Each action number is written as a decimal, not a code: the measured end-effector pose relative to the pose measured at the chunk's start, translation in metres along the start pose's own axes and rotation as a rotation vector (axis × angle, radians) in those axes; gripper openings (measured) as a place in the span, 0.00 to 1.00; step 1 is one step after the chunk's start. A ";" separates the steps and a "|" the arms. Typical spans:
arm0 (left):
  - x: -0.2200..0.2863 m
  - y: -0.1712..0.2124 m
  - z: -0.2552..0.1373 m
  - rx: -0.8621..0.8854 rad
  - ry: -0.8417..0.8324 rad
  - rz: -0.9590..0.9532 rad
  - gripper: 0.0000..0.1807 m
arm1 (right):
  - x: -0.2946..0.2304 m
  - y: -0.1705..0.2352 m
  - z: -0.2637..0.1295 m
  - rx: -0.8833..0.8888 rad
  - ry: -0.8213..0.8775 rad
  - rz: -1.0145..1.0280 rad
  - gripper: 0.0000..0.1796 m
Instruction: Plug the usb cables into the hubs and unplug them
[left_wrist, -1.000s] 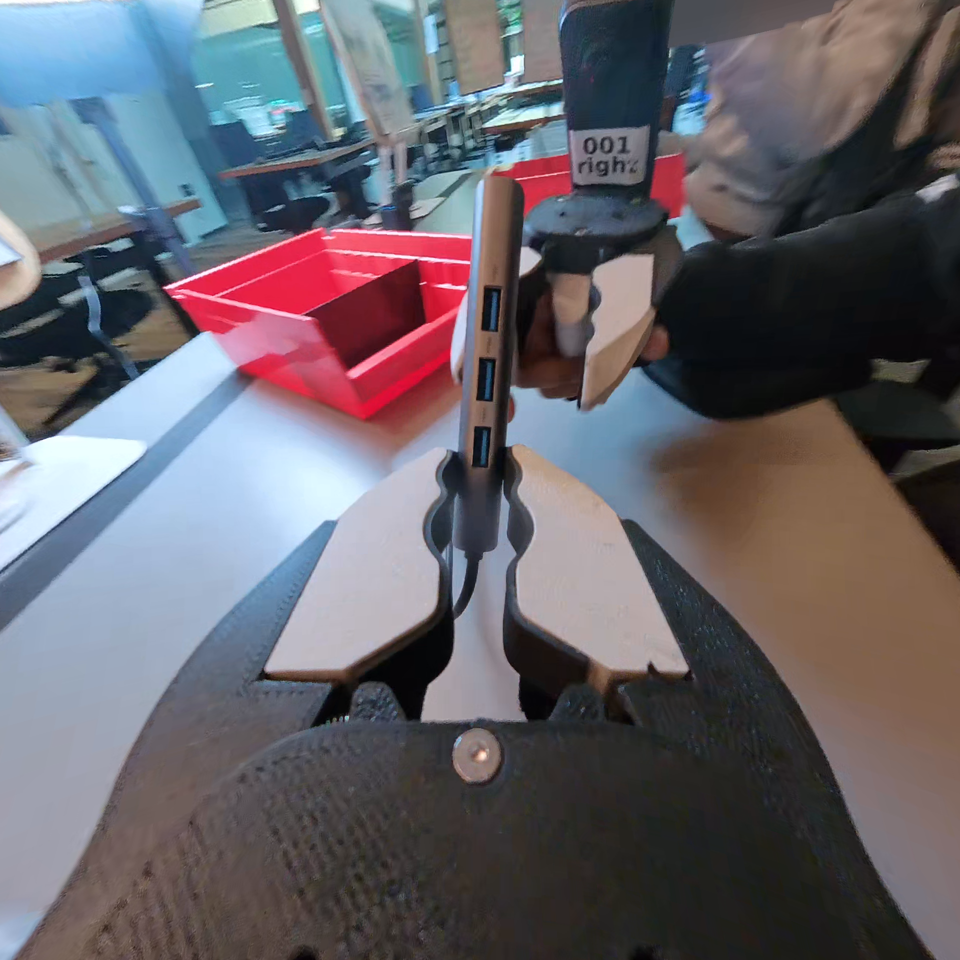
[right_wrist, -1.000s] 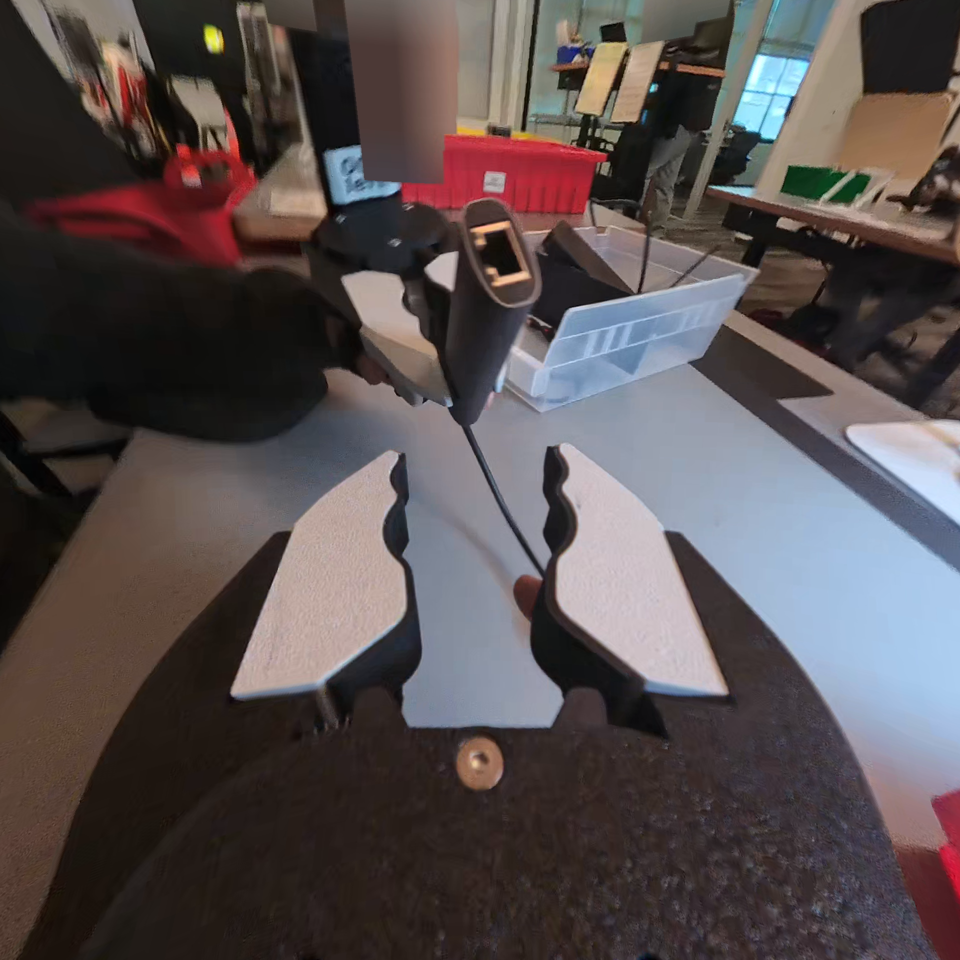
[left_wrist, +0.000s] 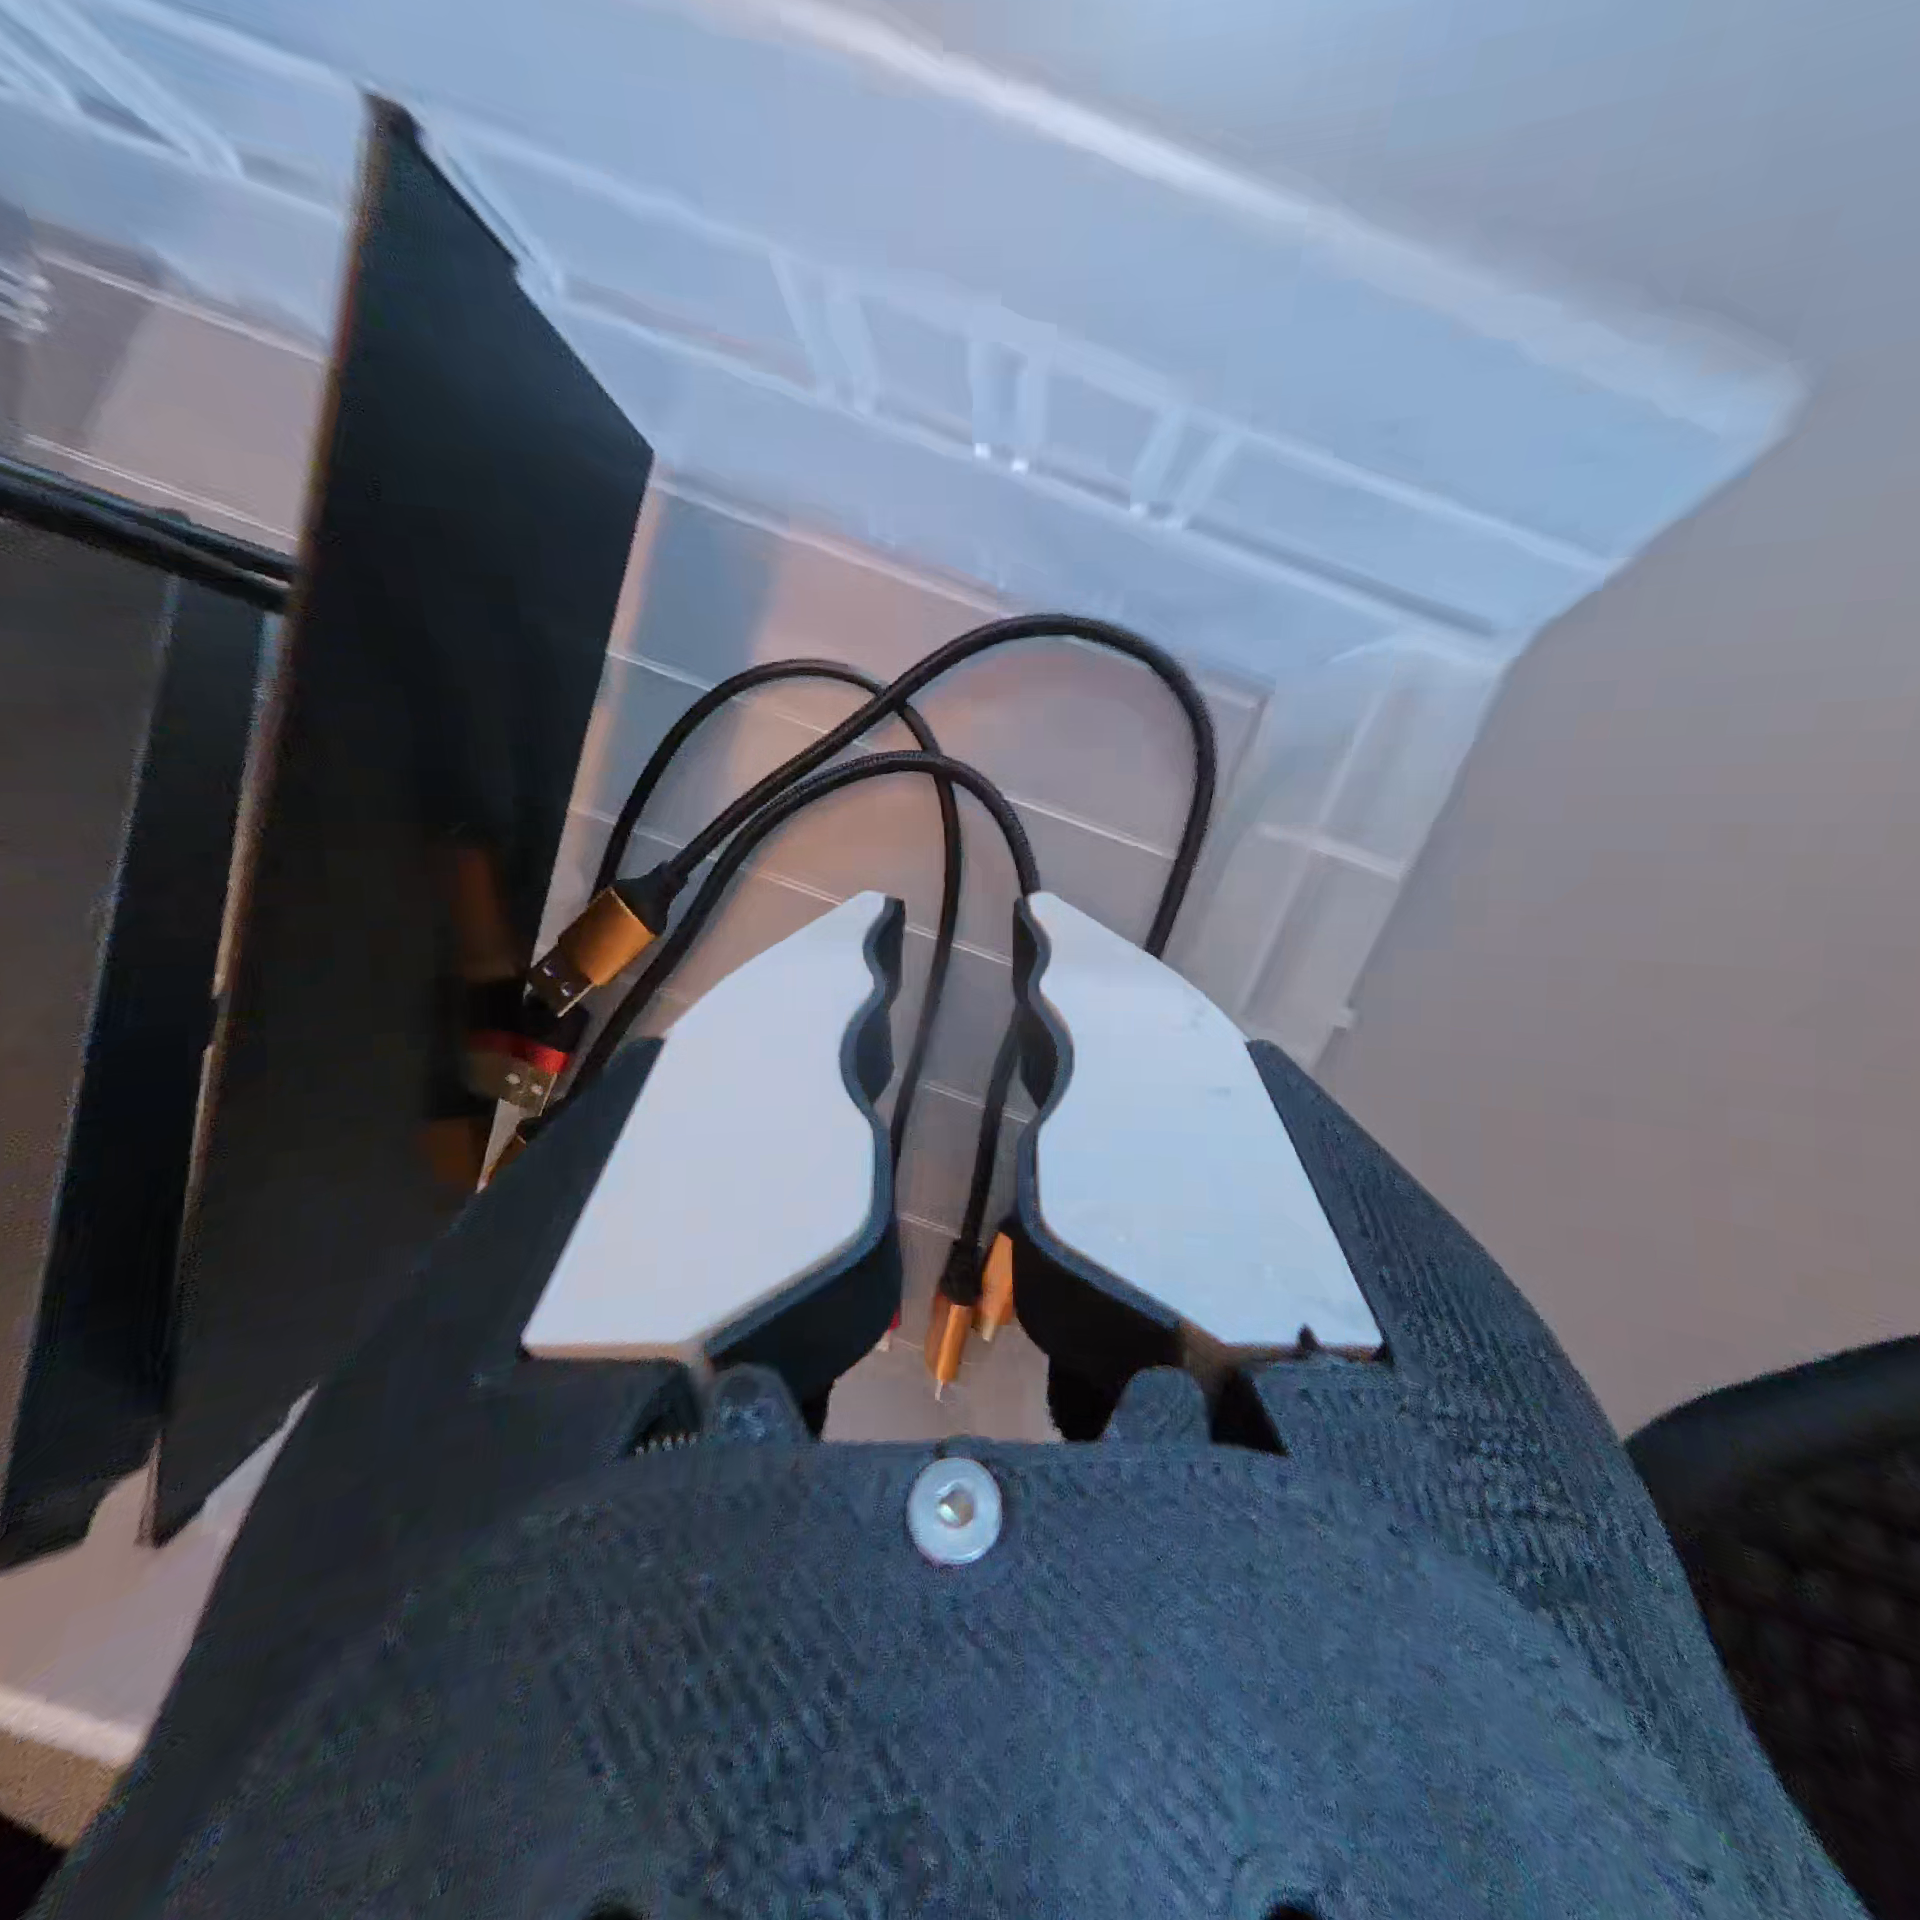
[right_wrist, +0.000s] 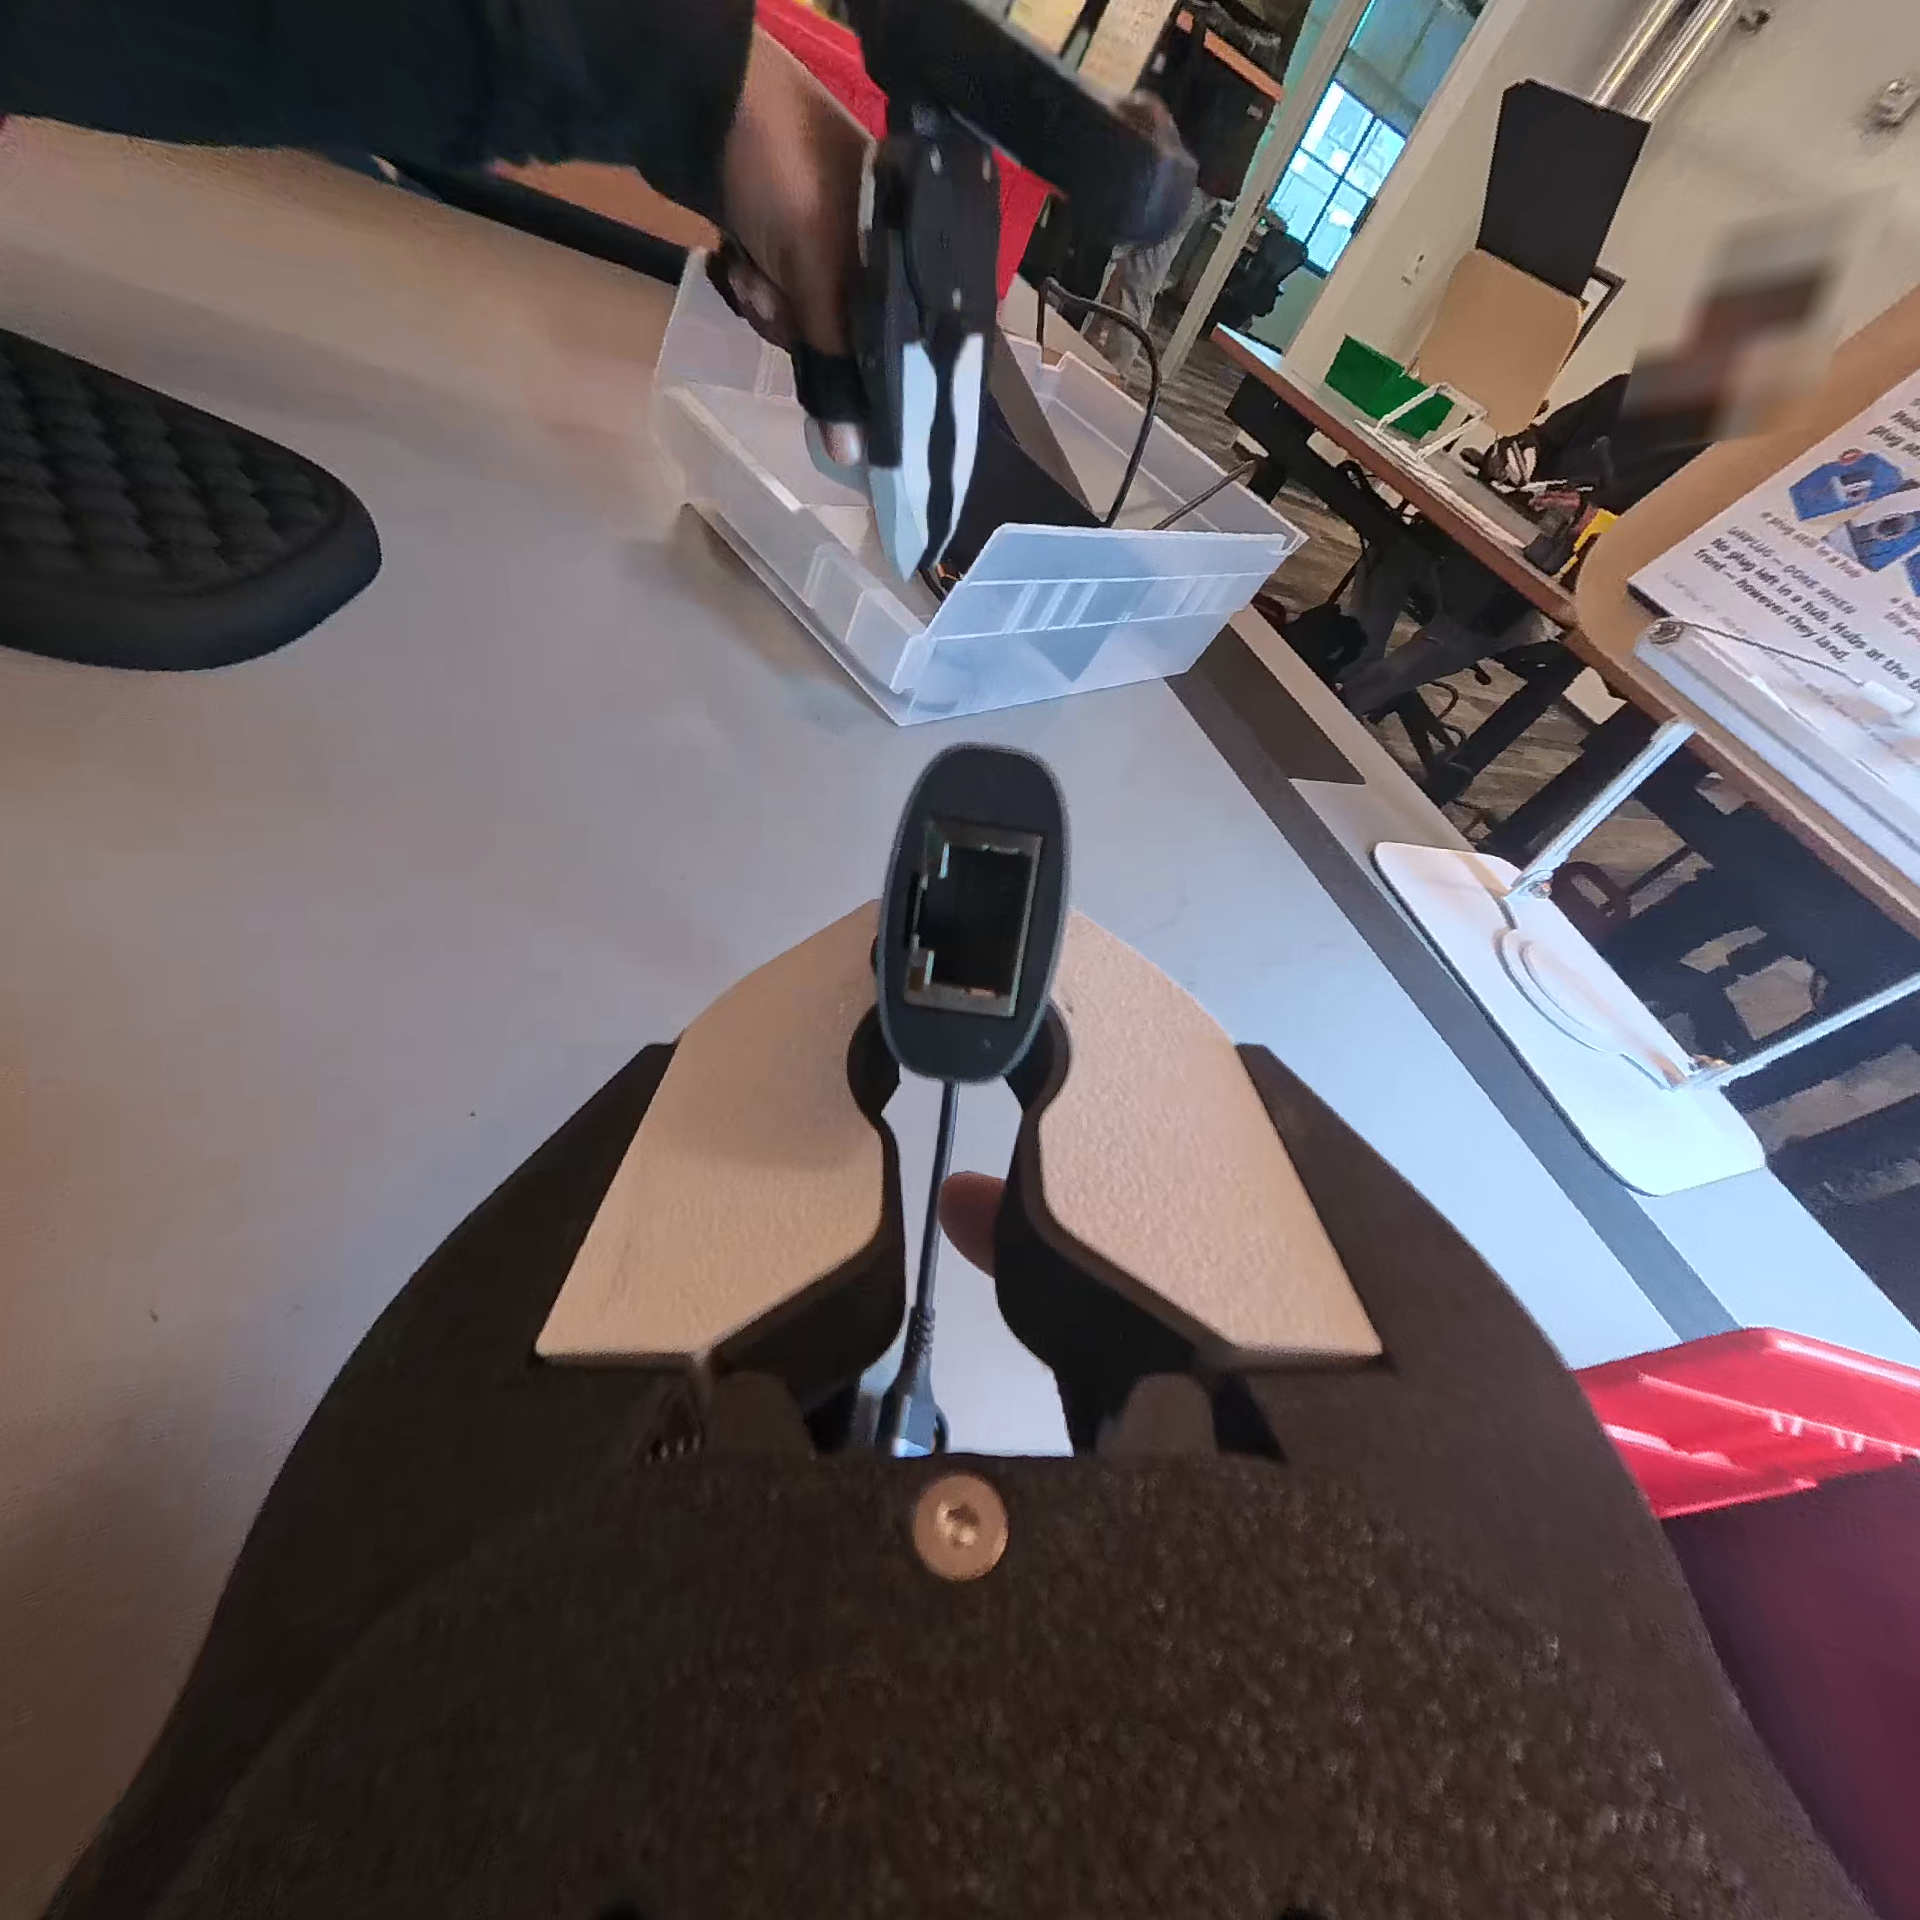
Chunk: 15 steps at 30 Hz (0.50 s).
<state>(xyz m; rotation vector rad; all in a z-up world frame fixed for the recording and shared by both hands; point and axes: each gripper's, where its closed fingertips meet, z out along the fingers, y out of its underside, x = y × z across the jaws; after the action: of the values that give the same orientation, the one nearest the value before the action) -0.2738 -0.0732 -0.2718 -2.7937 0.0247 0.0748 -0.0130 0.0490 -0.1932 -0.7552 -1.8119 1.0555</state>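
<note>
In the right wrist view my right gripper (right_wrist: 971, 940) is shut on a grey USB hub (right_wrist: 971, 831). The hub stands upright with its end port facing the camera, and its thin black lead (right_wrist: 935, 1195) hangs between the fingers. My left gripper (right_wrist: 920, 499) dips into a clear plastic bin (right_wrist: 1091, 613) farther off. In the left wrist view the left gripper (left_wrist: 961, 914) is open over that bin (left_wrist: 1039, 436). Black braided USB cables (left_wrist: 1039, 634) loop between its fingers without being clamped. A gold plug (left_wrist: 608, 935) lies to the left and two small gold plugs (left_wrist: 966, 1320) lie near the finger roots.
A black divider (left_wrist: 416, 727) stands in the bin to the left of the cables. A red bin (right_wrist: 1745, 1413) is at the lower right and a black mesh chair back (right_wrist: 156, 509) at the left. A white stand base (right_wrist: 1538, 997) holds a printed sheet (right_wrist: 1818, 561) at the table's right edge. The gap from one gripper's tips to the other's is roughly 30 cm. The gold plug (left_wrist: 608, 935) lies some 7 cm from my left tips, 40 cm from my right tips.
The hub has passed from my left gripper to my right, which has shut on it. My left gripper has opened and moved to the clear bin, over the cables.
</note>
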 end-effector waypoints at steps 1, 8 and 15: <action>-0.001 0.002 0.007 -0.034 0.004 0.006 0.10 | -0.001 0.001 0.000 -0.002 -0.003 0.001 0.09; 0.011 -0.015 0.029 -0.053 0.174 -0.258 0.13 | 0.004 0.011 0.000 -0.023 0.000 0.039 0.09; 0.002 -0.007 0.037 -0.140 0.005 -0.196 0.04 | 0.003 0.016 0.001 -0.047 0.004 0.024 0.09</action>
<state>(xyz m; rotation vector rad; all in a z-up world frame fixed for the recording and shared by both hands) -0.2736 -0.0537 -0.3037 -2.9192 -0.2617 0.0221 -0.0142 0.0583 -0.2064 -0.8082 -1.8335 1.0289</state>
